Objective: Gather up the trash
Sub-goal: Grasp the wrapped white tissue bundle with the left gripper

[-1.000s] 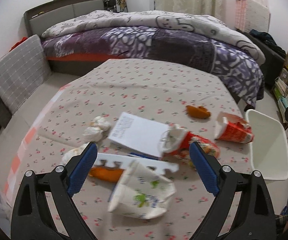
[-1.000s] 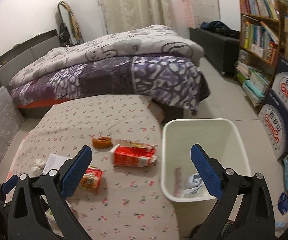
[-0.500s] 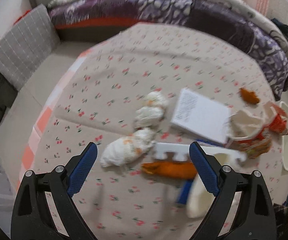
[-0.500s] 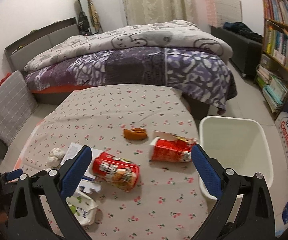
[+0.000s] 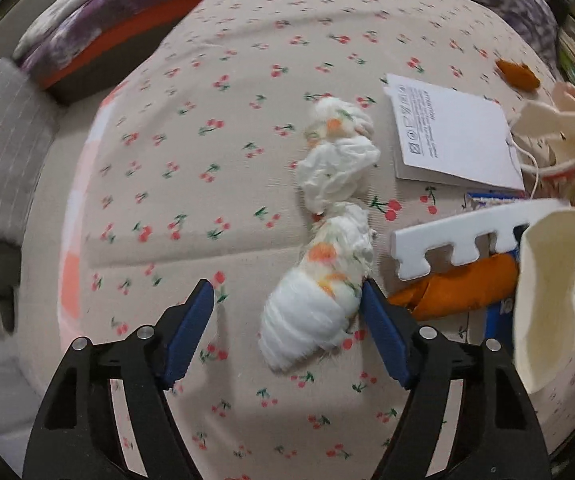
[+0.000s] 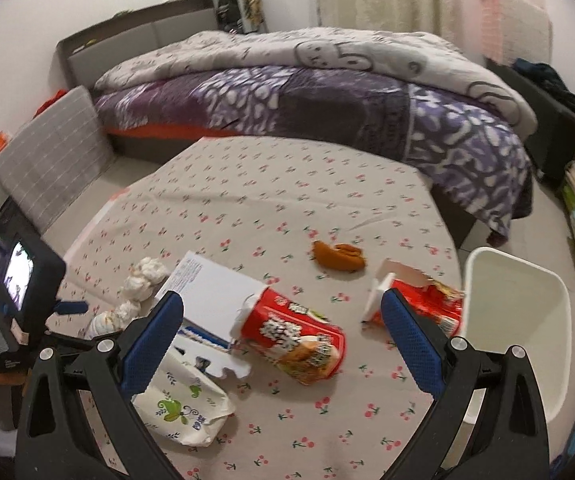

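Observation:
My left gripper (image 5: 285, 300) is open, low over the cherry-print tablecloth (image 5: 191, 128), its jaws on either side of a crumpled white tissue wad with orange print (image 5: 319, 292). A second tissue wad (image 5: 337, 160) lies just beyond it. My right gripper (image 6: 281, 312) is open and empty above a red snack canister (image 6: 295, 336) lying on its side. A torn red carton (image 6: 419, 304) lies next to the white trash bin (image 6: 515, 320) at the table's right edge.
A white booklet (image 5: 451, 136), a white foam puzzle strip (image 5: 459, 240), an orange wrapper (image 5: 459, 288), a crushed paper cup (image 6: 183, 404) and a brown scrap (image 6: 339, 256) lie on the table. A bed (image 6: 327, 92) stands behind; bookshelves at right.
My left gripper has dropped down and left, closing in on the nearest tissue wad, which now sits between its jaws. My right gripper has swung left, from the bin toward the red canister.

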The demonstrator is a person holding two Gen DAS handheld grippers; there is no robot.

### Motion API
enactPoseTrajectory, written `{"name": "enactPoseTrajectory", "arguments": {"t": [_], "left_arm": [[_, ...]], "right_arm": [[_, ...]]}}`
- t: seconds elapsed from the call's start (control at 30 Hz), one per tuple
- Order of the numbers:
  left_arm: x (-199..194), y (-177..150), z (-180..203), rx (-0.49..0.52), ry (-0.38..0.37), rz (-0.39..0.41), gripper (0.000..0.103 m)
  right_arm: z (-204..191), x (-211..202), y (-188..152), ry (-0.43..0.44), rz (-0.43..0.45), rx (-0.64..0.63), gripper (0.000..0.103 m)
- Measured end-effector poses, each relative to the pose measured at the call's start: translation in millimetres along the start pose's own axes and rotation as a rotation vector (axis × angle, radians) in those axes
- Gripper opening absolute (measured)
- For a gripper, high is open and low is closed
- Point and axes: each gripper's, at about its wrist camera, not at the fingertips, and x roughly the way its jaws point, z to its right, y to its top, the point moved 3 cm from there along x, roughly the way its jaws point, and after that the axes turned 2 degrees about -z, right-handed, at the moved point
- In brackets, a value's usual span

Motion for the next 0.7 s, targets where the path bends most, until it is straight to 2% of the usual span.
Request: {"name": "enactPoseTrajectory", "arguments": {"t": [0.07, 0.13, 0.23, 0.4, 0.6, 0.7], "left_arm": [[5, -1, 0, 0.005, -0.053, 0.006, 0.062], [1, 0, -2, -0.02, -0.13, 0.025, 0.037], [-7, -3, -11, -0.049, -0.171, 0.05, 0.037], [-32, -12, -37, -0.14, -0.162, 0.102, 0.036], [-70, -19, -96, -0.384, -0.107, 0.196, 0.036], [-94, -25, -118, -0.485, -0.108, 0.266, 0.037]], "right_arm": [[-8, 6, 0, 0.031, -0.02, -0.014, 0.096], [-17, 11, 0, 0.047, -0.031, -0.031, 0.096], [-32, 19, 1, 0.084, -0.05, -0.05, 0.096], [-67, 33, 5, 0.105, -0.071, -0.089, 0.096], [-128, 71, 11, 0.149, -0.152, -0.096, 0.096], [-156, 95, 13, 0.158, -0.21, -0.072, 0.096]]}}
